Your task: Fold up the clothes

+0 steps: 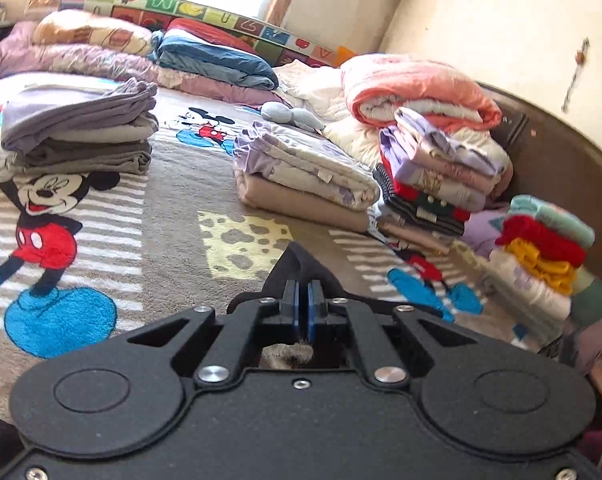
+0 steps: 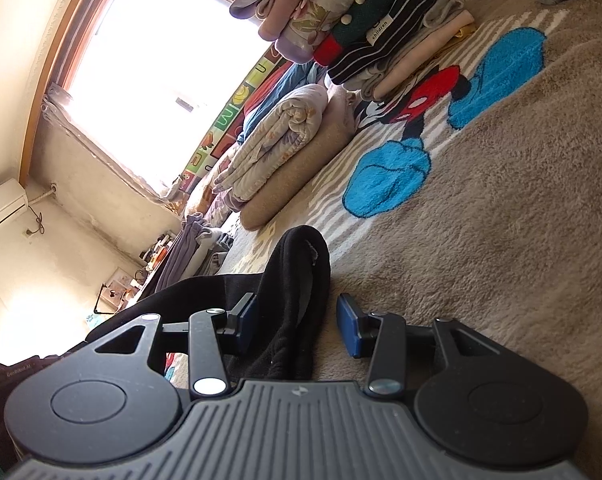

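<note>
In the left wrist view, our left gripper [image 1: 304, 300] has its jaws pinched tight on a peak of the black garment [image 1: 297, 268], low over the cartoon blanket [image 1: 173, 208] on the bed, with folded stacks [image 1: 305, 176] far behind. In the right wrist view, our right gripper [image 2: 297, 320] has its jaws wide apart, a rolled edge of the black garment [image 2: 297, 280] standing between them, ungripped. We judge the cloth soft, light and floppy, best taken at a corner or hem; its visible fold runs near to far, curling over at the far end.
</note>
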`<state>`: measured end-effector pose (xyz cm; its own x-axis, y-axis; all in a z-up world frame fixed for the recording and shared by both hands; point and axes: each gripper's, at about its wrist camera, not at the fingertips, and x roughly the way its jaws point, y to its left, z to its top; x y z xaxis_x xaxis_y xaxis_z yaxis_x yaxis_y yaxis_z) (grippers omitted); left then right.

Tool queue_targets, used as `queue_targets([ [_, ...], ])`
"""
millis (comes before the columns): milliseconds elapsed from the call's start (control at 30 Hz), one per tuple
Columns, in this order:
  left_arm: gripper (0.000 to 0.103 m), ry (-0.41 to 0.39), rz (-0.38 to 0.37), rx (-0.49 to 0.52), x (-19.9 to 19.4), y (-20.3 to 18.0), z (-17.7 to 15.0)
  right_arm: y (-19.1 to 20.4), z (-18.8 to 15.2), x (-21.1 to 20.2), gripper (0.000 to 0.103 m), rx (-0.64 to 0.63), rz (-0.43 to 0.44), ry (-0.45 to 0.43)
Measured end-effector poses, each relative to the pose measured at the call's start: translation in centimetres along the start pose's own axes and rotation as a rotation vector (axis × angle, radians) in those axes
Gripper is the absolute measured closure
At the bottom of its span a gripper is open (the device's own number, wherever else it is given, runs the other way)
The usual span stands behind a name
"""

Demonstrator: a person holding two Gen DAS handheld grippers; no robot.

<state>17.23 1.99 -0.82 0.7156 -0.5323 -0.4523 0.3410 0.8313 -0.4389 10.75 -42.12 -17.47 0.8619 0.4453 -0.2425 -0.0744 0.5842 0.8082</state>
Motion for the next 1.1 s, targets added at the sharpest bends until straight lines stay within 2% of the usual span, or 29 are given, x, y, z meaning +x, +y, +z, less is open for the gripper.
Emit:
queue_targets([
  [100,0.101,-0.008,-0.012,-0.148,-0.4,2.2,1.2,0.0,-0.1,-0.1,0.059,0.0,0.001,-0.001],
  [200,0.101,-0.001,0.054,-0.181,0.2,4.2,1.7,0.0,-0.1,-0.1,0.059,0.0,0.001,-0.002],
  [333,0.102,0.012,0.14,-0.086,1.7,4.8,3.2,0.0,-0.1,-0.1,0.059,-0.003,0.001,-0.004],
  [500,0.101,0.014,0.211,0.036,4.1,5.0,6.0,0.0,-0.1,0.0,0.059,-0.005,0.003,-0.007],
  [733,0.101,0.029,0.24,0.116,8.0,6.0,8.7,-0.1,-0.1,0.0,0.059,-0.005,0.015,-0.009],
  [867,0.101,0.034,0.288,0.199,9.6,6.0,9.5,-0.2,-0.1,0.0,0.059,-0.005,0.023,-0.011],
  [1000,0.1,0.005,0.354,0.212,10.2,6.7,10.1,-0.2,-0.2,0.1,0.059,-0.005,0.029,-0.011],
  [1100,0.089,-0.032,0.367,0.164,9.6,7.6,10.3,-0.2,-0.2,0.1,0.059,-0.005,0.032,-0.012],
])
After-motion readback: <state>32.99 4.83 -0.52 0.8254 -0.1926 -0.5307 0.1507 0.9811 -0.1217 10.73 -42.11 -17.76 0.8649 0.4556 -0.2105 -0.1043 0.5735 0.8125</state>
